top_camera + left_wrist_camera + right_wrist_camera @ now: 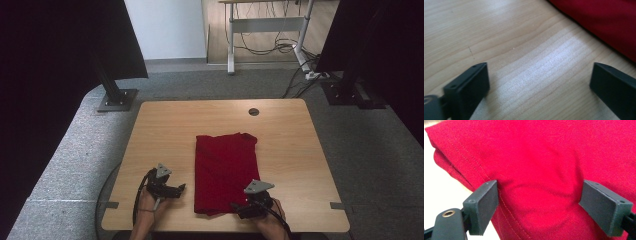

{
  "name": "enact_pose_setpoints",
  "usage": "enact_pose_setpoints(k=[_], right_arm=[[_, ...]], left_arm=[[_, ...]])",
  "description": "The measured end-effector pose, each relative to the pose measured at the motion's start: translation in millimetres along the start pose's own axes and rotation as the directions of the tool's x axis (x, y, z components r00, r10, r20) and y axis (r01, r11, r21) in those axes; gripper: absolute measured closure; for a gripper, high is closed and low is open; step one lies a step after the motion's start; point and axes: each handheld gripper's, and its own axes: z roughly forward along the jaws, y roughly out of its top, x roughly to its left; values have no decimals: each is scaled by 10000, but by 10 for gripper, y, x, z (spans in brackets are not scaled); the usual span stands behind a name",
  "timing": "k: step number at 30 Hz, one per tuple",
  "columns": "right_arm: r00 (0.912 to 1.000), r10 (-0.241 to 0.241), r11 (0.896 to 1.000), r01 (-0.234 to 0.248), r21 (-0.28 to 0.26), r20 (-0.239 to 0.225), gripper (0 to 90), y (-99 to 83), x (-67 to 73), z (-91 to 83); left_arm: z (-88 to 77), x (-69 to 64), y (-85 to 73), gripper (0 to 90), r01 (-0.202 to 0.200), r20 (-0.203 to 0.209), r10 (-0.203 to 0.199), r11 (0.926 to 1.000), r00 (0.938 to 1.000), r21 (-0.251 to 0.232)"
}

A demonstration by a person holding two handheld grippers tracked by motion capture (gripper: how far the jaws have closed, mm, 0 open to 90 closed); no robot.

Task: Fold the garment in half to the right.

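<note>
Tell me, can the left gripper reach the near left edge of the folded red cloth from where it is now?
Probably yes. The left gripper is open over bare table, with the red cloth close beside it and nothing lying between them.

No readable text, label, brand, number or sign appears anywhere: none on the folded red cloth garment (pixel 225 172) at the centre of the frame, none on the light wooden table top (pixel 165 130) beneath it, none on the black gripper parts
</note>
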Motion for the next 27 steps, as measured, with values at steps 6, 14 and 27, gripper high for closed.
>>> enact_pose_setpoints(k=[6, 14, 27], right_arm=[[9999, -138, 9999, 138, 84, 81, 157, 36, -37, 53], [9996, -210, 9997, 208, 104, 207, 171, 115, -147, 134], [9996, -145, 9995, 139, 271, 227, 178, 306, -379, 303]], left_arm=[[-2, -5, -2, 3, -74, 66, 74, 10000, 10000, 16], [-2, -4, -3, 3, -61, 72, 61, 10000, 10000, 12], [-1, -4, 0, 4, -70, 70, 69, 10000, 10000, 15]])
